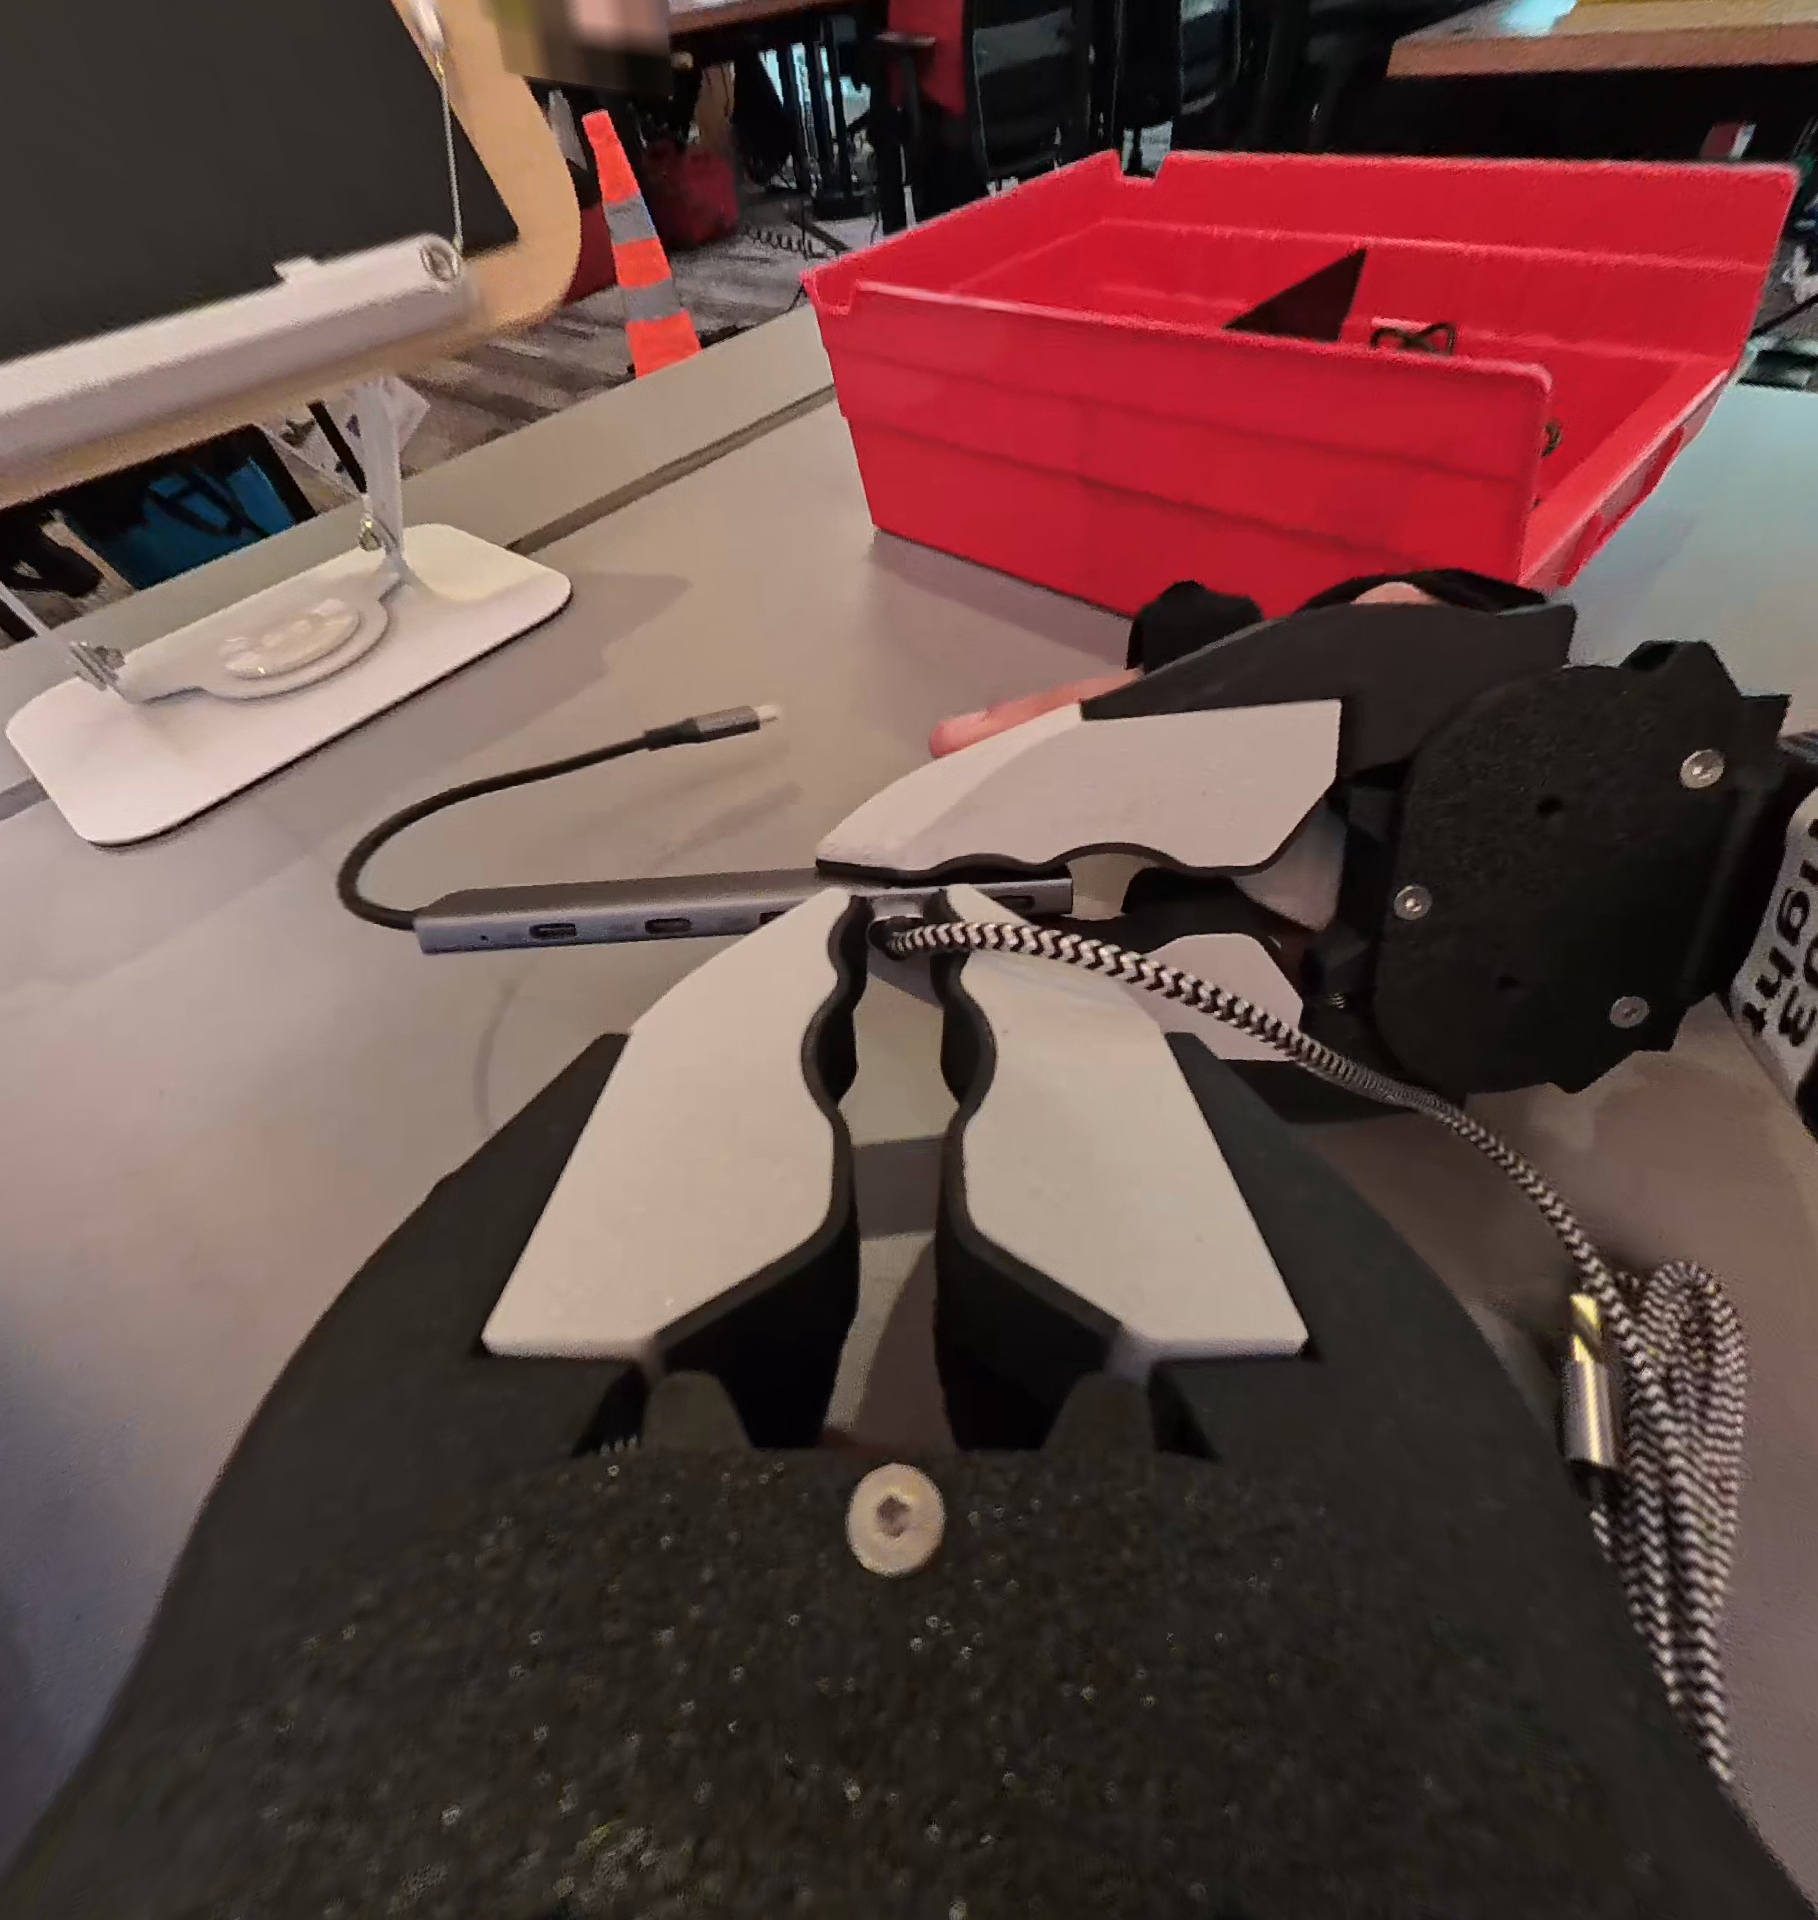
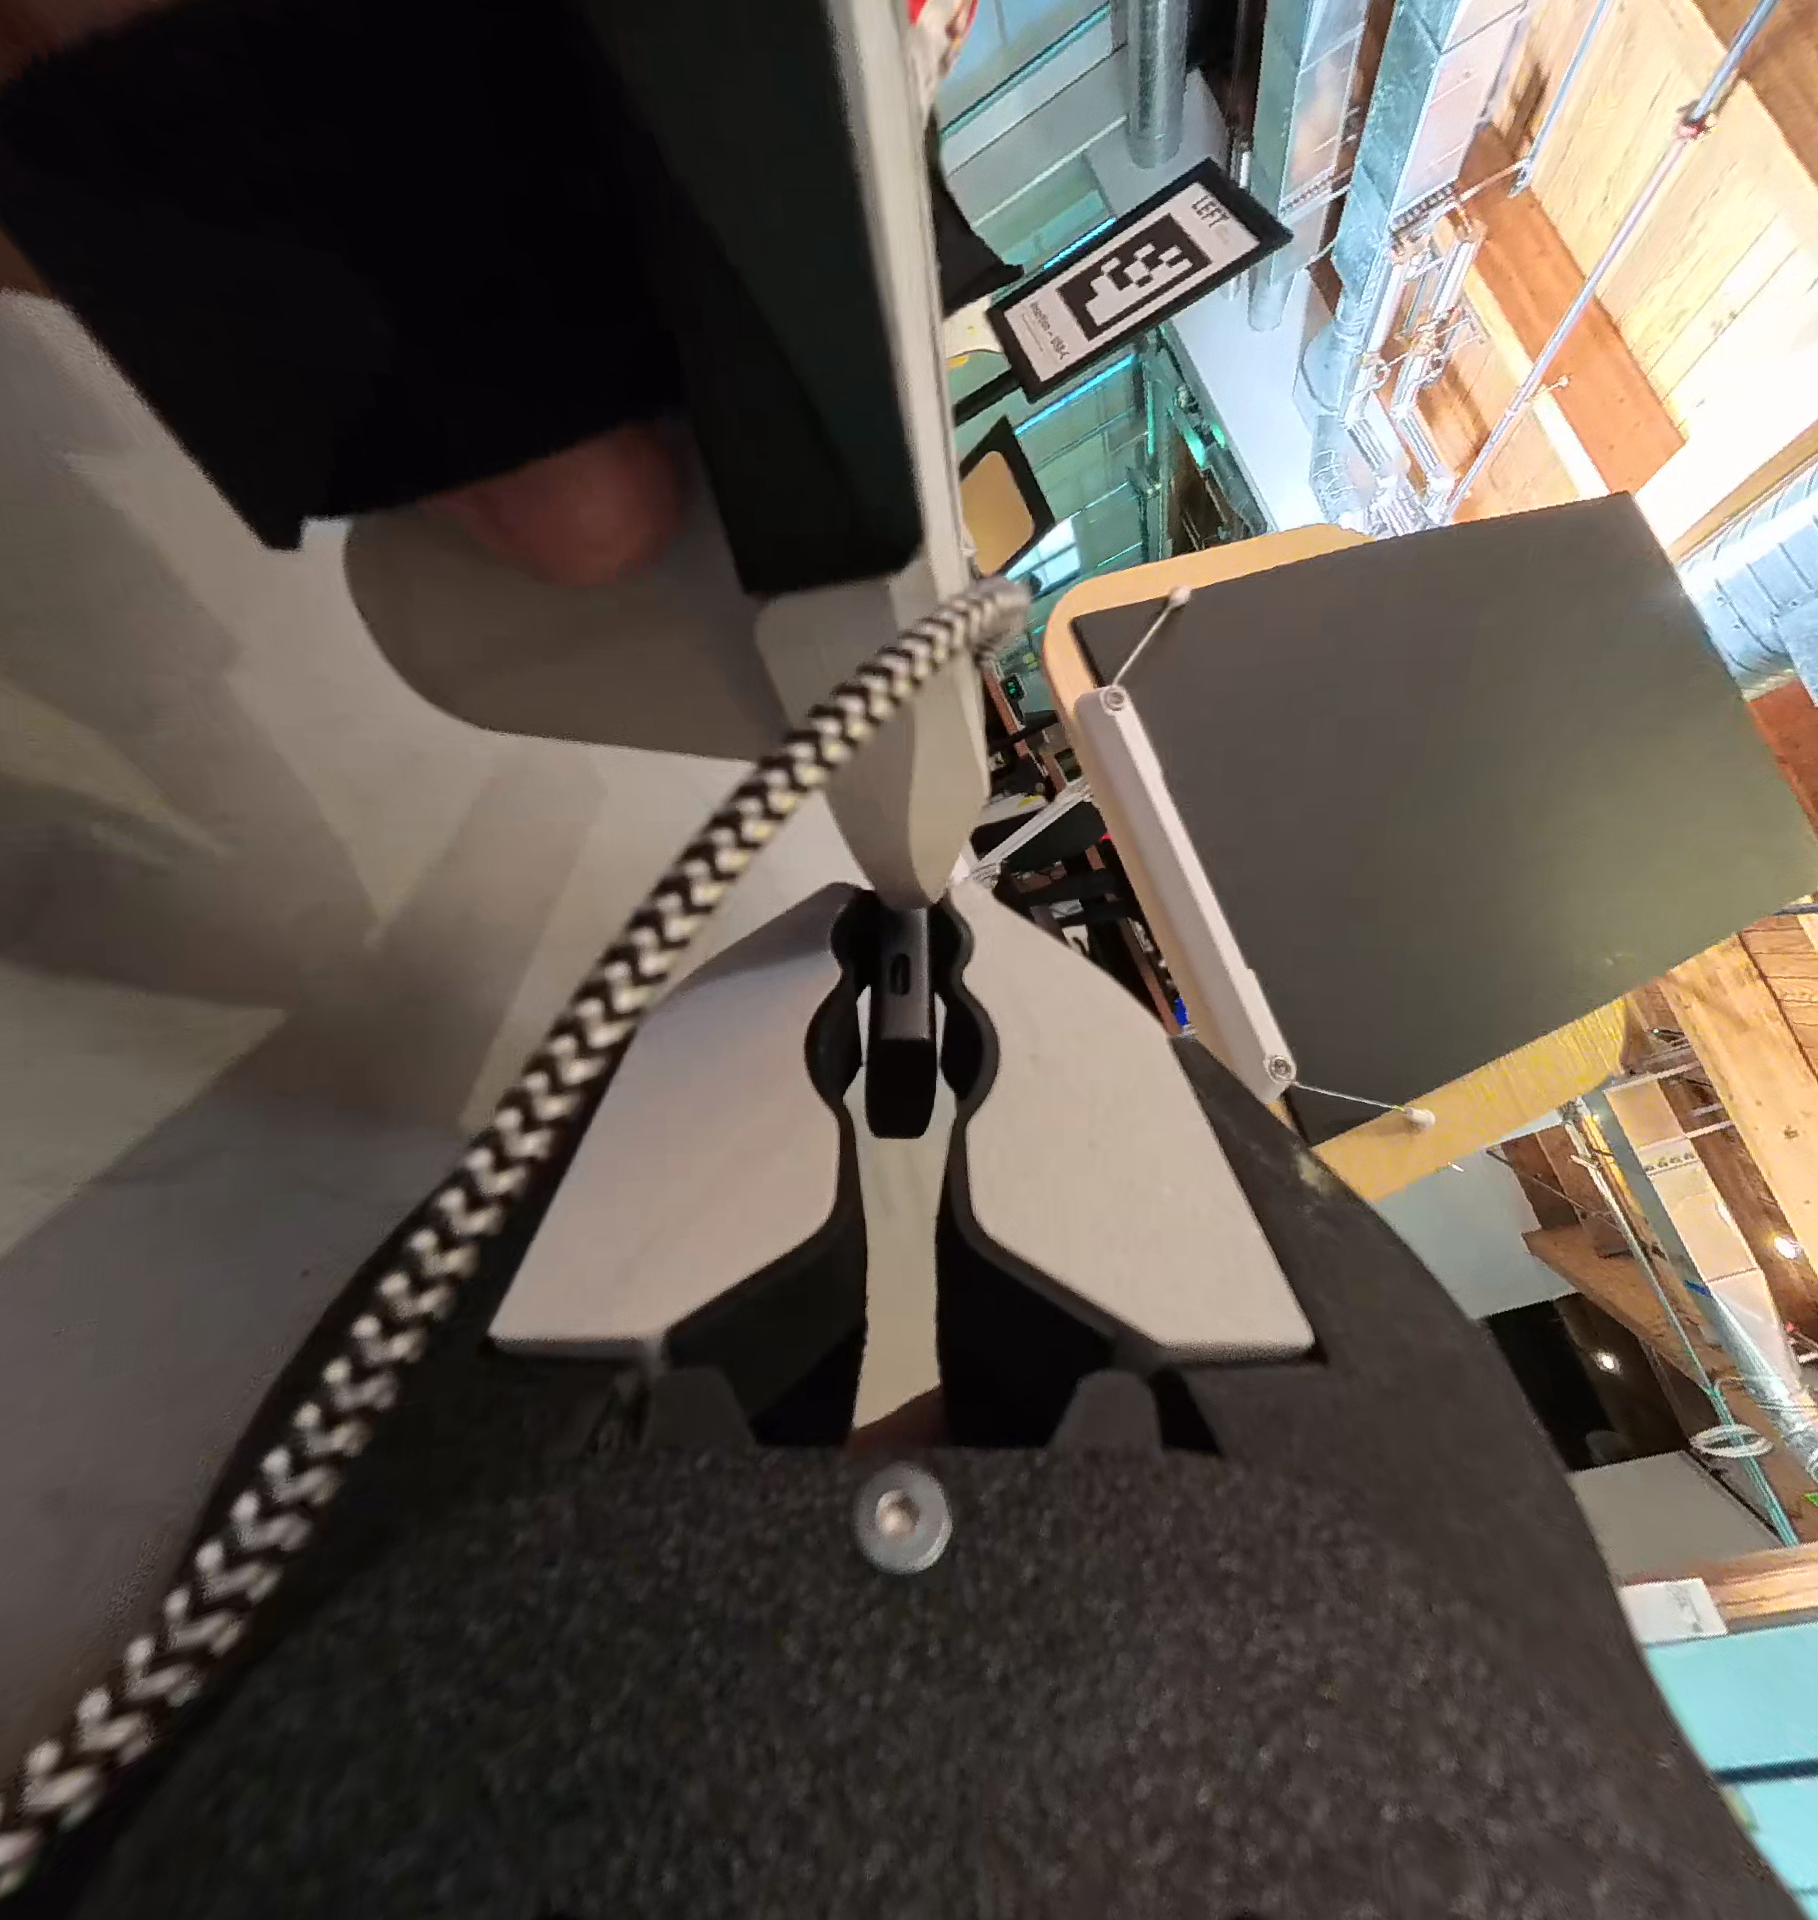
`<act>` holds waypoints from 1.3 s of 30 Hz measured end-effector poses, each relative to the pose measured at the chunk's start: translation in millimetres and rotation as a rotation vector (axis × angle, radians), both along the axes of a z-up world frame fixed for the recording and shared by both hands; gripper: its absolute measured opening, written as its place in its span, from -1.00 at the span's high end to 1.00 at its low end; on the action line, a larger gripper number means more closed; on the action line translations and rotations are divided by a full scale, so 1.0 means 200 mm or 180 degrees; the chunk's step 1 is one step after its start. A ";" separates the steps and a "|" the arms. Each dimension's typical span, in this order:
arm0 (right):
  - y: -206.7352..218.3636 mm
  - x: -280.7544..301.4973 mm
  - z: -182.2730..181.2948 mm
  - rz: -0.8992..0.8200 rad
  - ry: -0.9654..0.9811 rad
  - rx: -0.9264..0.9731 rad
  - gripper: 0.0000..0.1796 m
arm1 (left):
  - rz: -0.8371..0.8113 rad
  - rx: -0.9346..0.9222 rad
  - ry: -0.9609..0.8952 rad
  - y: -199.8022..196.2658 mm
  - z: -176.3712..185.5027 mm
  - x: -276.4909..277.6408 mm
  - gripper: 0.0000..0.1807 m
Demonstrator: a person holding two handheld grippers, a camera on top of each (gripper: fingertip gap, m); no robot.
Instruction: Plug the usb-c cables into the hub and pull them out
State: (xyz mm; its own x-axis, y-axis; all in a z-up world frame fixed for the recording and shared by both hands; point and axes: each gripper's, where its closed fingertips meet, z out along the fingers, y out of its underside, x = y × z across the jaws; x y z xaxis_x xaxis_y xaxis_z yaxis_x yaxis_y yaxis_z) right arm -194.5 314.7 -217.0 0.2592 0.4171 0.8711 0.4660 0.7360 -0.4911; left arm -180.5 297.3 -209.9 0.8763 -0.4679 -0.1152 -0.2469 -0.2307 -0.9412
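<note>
The stand [image 1: 261,717] sits at the far left of the tabletop [image 1: 209,1091], and the red bin [image 1: 1175,457] stands behind the work area. The hub [image 1: 614,920] lies flat near the middle of the tabletop, its own short lead curling back to a loose plug [image 1: 713,724]. The hub looks light and rigid with a smooth metal shell, so it will likely slide unless clamped across its flat faces. The braided cable [image 1: 1404,1101] is limp; it is best held by its stiff plug [image 1: 889,914], not the cord.

The left gripper [image 1: 897,920] points forward and low over the tabletop, its fingers nearly together and pinching the plug at the hub's side; whether the plug is fully seated cannot be told. The right gripper [image 2: 897,997] comes in from the right, rolled on its side, pinching the hub's right end from above and below. The cable's spare length coils at the far right.
</note>
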 end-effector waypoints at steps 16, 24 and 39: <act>0.01 0.00 0.02 -0.0189 0.0023 0.0089 0.89 | 0.0009 0.0001 0.0112 -0.01 0.01 -0.01 0.88; 0.02 -0.01 0.01 -0.0222 0.0003 0.0108 0.88 | 0.0084 0.0001 0.0194 -0.02 0.01 -0.02 0.88; 0.18 0.09 0.04 -0.0457 0.0217 -0.0468 0.90 | 0.1366 -0.0384 0.0840 -0.01 -0.01 -0.57 0.88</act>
